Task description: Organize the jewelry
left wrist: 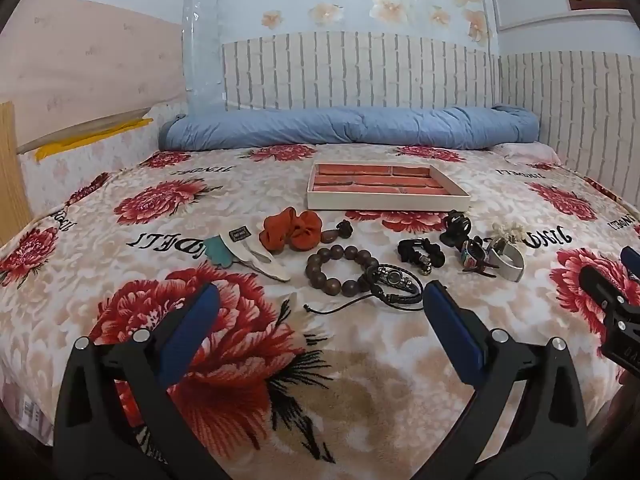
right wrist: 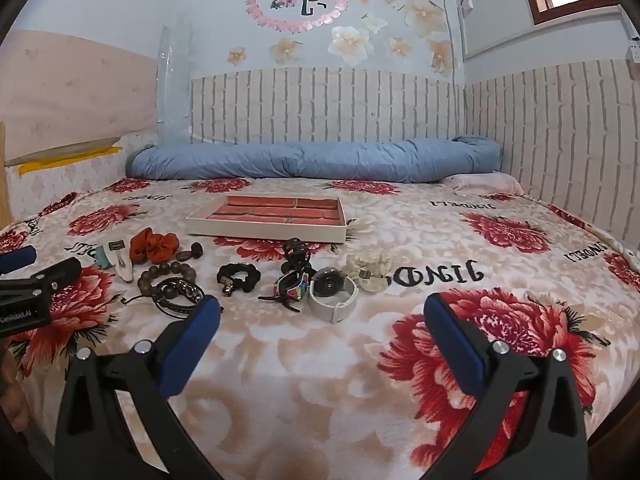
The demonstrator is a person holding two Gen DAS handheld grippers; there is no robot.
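A white tray with red compartments [left wrist: 387,202] [right wrist: 264,234] lies on the floral bed. In front of it lies a row of jewelry: a white hair clip [left wrist: 256,254], an orange scrunchie [left wrist: 291,232] [right wrist: 154,245], a brown bead bracelet [left wrist: 340,268] [right wrist: 166,272], a black leather bracelet [left wrist: 394,284] [right wrist: 180,294], a black scrunchie [left wrist: 422,252] [right wrist: 239,276], a black claw clip [left wrist: 454,226] [right wrist: 296,254], a colourful watch [left wrist: 476,258] [right wrist: 292,286], a white watch [left wrist: 506,258] [right wrist: 334,290] and a cream scrunchie [right wrist: 370,268]. My left gripper [left wrist: 320,304] is open just before the bracelets. My right gripper [right wrist: 322,312] is open before the white watch.
A rolled blue quilt [left wrist: 348,126] [right wrist: 312,160] lies along the headboard wall behind the tray. The brick-pattern wall [right wrist: 560,128] closes the right side. The right gripper's body [left wrist: 616,308] shows at the left view's right edge, the left gripper's body [right wrist: 28,292] at the right view's left edge.
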